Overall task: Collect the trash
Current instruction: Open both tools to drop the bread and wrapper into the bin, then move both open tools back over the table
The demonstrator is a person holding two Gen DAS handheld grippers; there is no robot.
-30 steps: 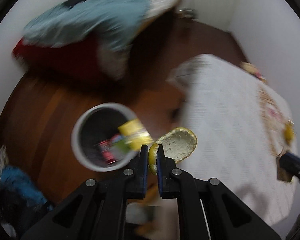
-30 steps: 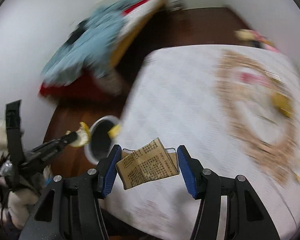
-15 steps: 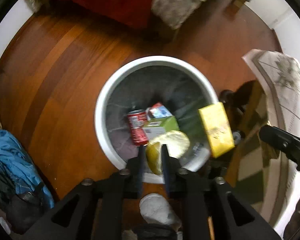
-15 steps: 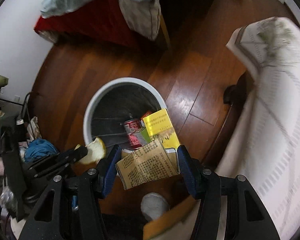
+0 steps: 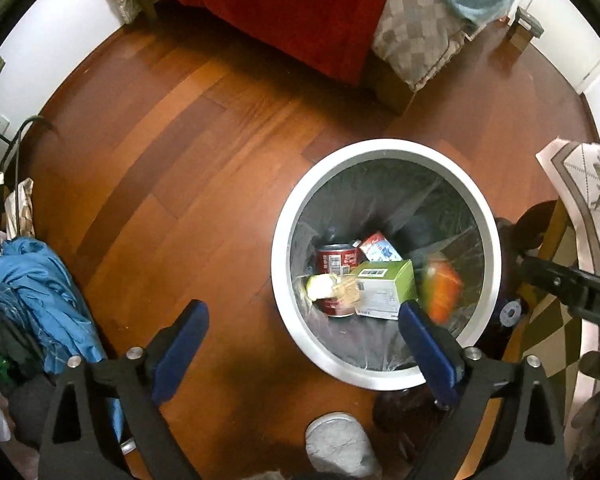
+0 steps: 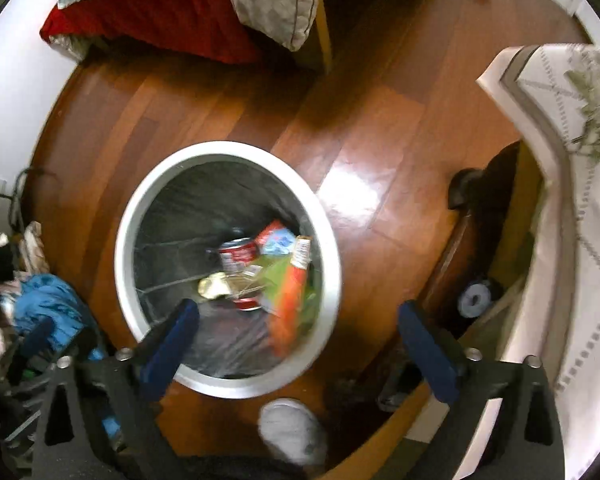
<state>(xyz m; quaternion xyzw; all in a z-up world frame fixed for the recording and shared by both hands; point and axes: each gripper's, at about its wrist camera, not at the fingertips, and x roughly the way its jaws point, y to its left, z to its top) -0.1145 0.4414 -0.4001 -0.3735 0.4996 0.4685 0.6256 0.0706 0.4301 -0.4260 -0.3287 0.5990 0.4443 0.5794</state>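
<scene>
A white round trash bin [image 5: 384, 148] with a dark liner stands on the wood floor; it also shows in the right wrist view [image 6: 220, 148]. Inside lie a red can [image 5: 334, 258], a green box [image 5: 386, 280], a pale lemon peel [image 5: 320, 285], a brown printed paper packet [image 5: 347, 290] and a blurred orange packet [image 5: 440, 284]. My left gripper [image 5: 302, 344] is open and empty above the bin's near-left rim. My right gripper [image 6: 298, 336] is open and empty above the bin's near-right rim. The peel [image 6: 214, 285] and the orange packet [image 6: 290, 304] also show there.
A bed with a red blanket [image 5: 300, 4] and a checked pillow [image 5: 416, 36] is at the far side. A table with a white patterned cloth [image 6: 572, 184] stands at the right. Blue clothes [image 5: 44, 280] lie at the left. A grey slipper [image 5: 340, 448] is near my feet.
Both grippers have opened. The lemon peel left my left gripper and the paper packet left my right gripper; both now lie in the bin. The yellow packet also dropped in.
</scene>
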